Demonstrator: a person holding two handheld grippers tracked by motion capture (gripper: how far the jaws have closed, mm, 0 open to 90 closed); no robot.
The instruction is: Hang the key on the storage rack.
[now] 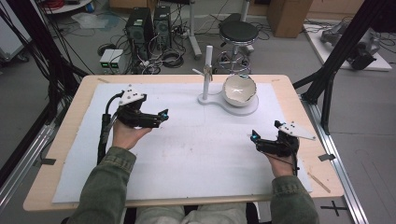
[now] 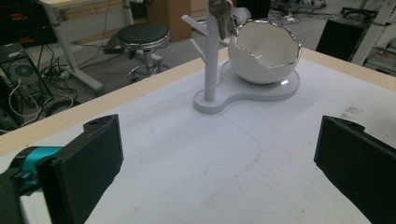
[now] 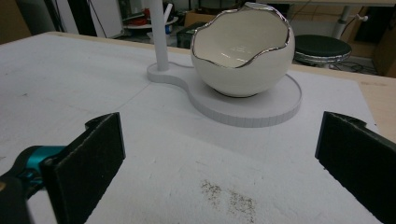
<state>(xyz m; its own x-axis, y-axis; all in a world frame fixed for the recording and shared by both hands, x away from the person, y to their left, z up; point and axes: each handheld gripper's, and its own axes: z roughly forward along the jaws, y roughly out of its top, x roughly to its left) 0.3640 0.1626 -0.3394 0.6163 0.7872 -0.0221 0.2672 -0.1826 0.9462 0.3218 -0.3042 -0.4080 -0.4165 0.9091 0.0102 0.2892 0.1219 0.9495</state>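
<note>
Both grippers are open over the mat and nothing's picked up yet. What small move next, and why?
Probably ease the left gripper forward toward the white stand. Its jaws stand wide apart with nothing between them, and something metallic, perhaps keys, hangs from the stand's top beside the egg-shaped bowl. The right gripper is likewise open and holds nothing.

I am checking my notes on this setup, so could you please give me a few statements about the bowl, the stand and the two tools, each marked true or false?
1. The egg-shaped bowl sits on the white stand's base. True.
2. The bowl lies tipped over on the table. False: it stands upright, opening upward.
3. The left tool grips the stand's post. False: its jaws are wide apart with nothing between them, short of the stand.
4. The right tool is open and holds nothing. True.
5. Keys hang from the post. True.
</note>
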